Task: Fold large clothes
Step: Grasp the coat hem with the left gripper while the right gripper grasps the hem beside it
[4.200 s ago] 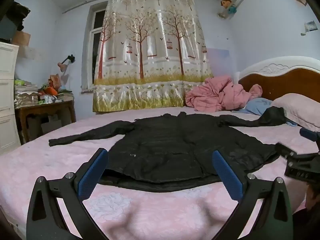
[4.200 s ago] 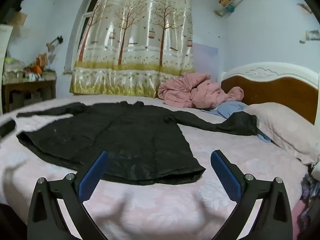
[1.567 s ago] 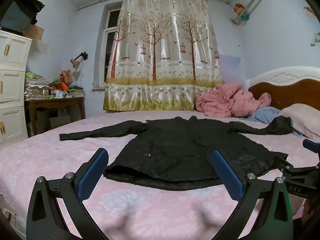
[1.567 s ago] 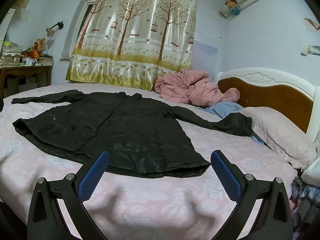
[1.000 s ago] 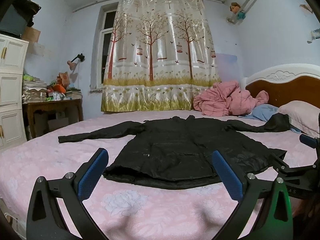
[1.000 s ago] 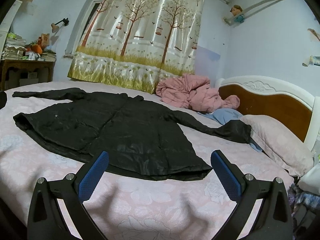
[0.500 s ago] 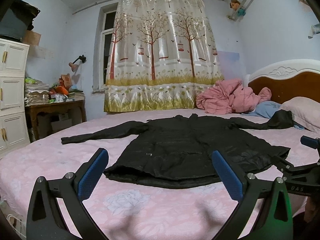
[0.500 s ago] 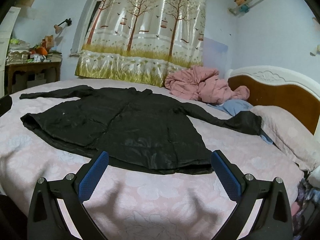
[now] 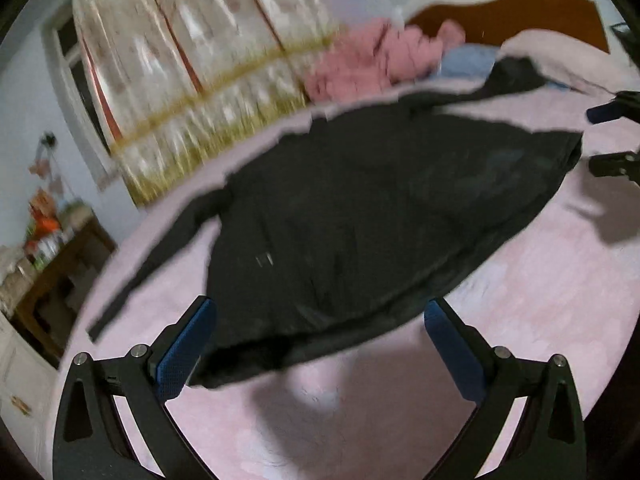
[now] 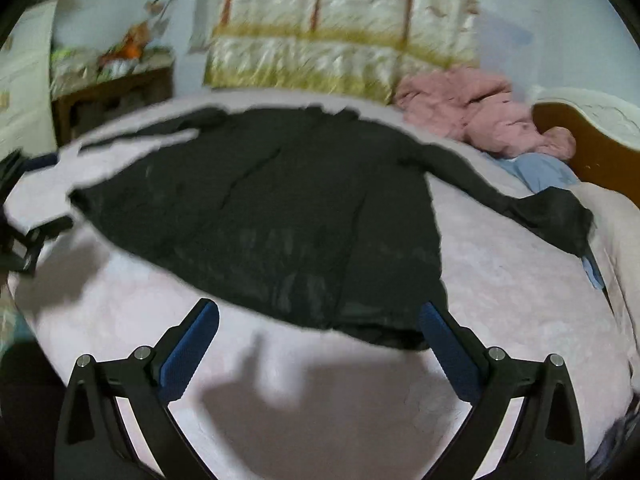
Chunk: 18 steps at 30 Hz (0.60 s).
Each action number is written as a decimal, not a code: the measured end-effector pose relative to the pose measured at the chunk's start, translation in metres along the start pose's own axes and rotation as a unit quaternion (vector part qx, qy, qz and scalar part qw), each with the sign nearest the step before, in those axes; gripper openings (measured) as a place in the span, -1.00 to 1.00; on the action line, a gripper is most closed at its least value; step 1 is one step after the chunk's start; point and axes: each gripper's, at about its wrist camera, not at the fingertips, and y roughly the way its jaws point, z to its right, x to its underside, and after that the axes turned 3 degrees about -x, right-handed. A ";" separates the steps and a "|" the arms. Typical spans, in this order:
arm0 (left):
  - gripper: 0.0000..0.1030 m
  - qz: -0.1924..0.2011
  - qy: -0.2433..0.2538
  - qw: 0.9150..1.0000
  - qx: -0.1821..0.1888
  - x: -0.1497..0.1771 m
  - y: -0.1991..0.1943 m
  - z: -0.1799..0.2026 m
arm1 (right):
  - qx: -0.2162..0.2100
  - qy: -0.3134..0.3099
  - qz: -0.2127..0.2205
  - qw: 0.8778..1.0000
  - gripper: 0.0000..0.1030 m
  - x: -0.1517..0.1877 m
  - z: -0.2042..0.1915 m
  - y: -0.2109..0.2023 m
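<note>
A long black coat (image 9: pixel 360 216) lies spread flat on the pink bed (image 9: pixel 540 288), sleeves out to both sides, hem toward me. My left gripper (image 9: pixel 318 338) hangs open just above the hem's left corner, nothing between its blue pads (image 9: pixel 184 344). In the right wrist view the same coat (image 10: pixel 280 216) fills the middle, and my right gripper (image 10: pixel 318 340) is open over the hem's right corner. Each gripper shows at the edge of the other's view: the right gripper (image 9: pixel 612 136) and the left gripper (image 10: pixel 24 208). Both views are blurred by motion.
A crumpled pink quilt (image 10: pixel 480 108) and a blue cloth (image 10: pixel 536 172) lie near the wooden headboard (image 10: pixel 592 148). A pillow (image 10: pixel 624 232) sits under the right sleeve end. A cluttered wooden table (image 9: pixel 48 264) stands left of the bed, a curtain (image 10: pixel 344 32) behind.
Both grippers have dropped and tilted down toward the coat's hem, which now looks much closer and larger. The left view has rolled. The coat has not moved.
</note>
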 end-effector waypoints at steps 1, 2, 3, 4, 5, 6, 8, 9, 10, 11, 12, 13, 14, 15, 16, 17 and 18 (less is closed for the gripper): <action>1.00 -0.013 -0.002 1.000 0.004 0.002 0.007 0.001 | 0.010 -0.011 -0.009 1.000 0.98 0.003 -0.002 0.006; 1.00 -0.030 -0.001 1.000 0.007 0.004 0.014 0.002 | 0.014 -0.017 -0.019 1.000 0.97 0.004 -0.004 0.011; 1.00 -0.041 0.002 0.999 0.008 0.006 0.020 0.004 | 0.011 -0.024 -0.035 0.999 0.97 0.006 -0.006 0.019; 1.00 -0.056 0.011 0.998 0.011 0.009 0.027 0.007 | 0.007 -0.031 -0.048 0.998 0.97 0.008 -0.008 0.026; 1.00 -0.068 0.019 0.997 0.013 0.011 0.033 0.009 | 0.011 -0.035 -0.056 0.998 0.94 0.009 -0.008 0.030; 1.00 -0.079 0.023 0.997 0.008 0.013 0.040 0.009 | 0.024 -0.041 -0.069 0.996 0.94 0.009 -0.008 0.038; 1.00 -0.099 0.024 0.995 0.004 0.016 0.050 0.007 | 0.068 -0.050 -0.091 0.992 0.94 0.014 -0.007 0.053; 1.00 -0.104 0.019 0.994 0.005 0.016 0.052 0.002 | 0.092 -0.056 -0.096 0.990 0.94 0.015 -0.004 0.060; 1.00 -0.106 0.015 0.994 -0.002 0.017 0.055 -0.003 | 0.099 -0.056 -0.096 0.989 0.94 0.014 0.001 0.064; 1.00 -0.105 0.016 0.994 -0.015 0.017 0.058 -0.007 | 0.101 -0.050 -0.095 0.989 0.94 0.014 0.006 0.066; 1.00 -0.104 0.019 0.994 -0.031 0.018 0.062 -0.011 | 0.107 -0.042 -0.095 0.989 0.94 0.012 0.013 0.068; 1.00 -0.106 0.020 0.993 -0.047 0.020 0.066 -0.017 | 0.119 -0.037 -0.093 0.988 0.94 0.011 0.018 0.070; 1.00 -0.106 0.014 0.993 -0.054 0.022 0.071 -0.024 | 0.124 -0.037 -0.091 0.987 0.94 0.011 0.021 0.071; 1.00 -0.104 -0.001 0.994 -0.046 0.023 0.074 -0.032 | 0.124 -0.037 -0.087 0.988 0.94 0.010 0.025 0.073; 1.00 -0.101 -0.016 0.994 -0.037 0.024 0.076 -0.039 | 0.118 -0.035 -0.084 0.989 0.94 0.011 0.029 0.076; 1.00 -0.100 -0.025 0.994 -0.035 0.026 0.077 -0.044 | 0.113 -0.033 -0.079 0.990 0.90 0.010 0.031 0.078; 1.00 -0.094 -0.033 0.994 -0.035 0.026 0.076 -0.047 | 0.107 -0.032 -0.070 0.991 0.72 0.011 0.034 0.078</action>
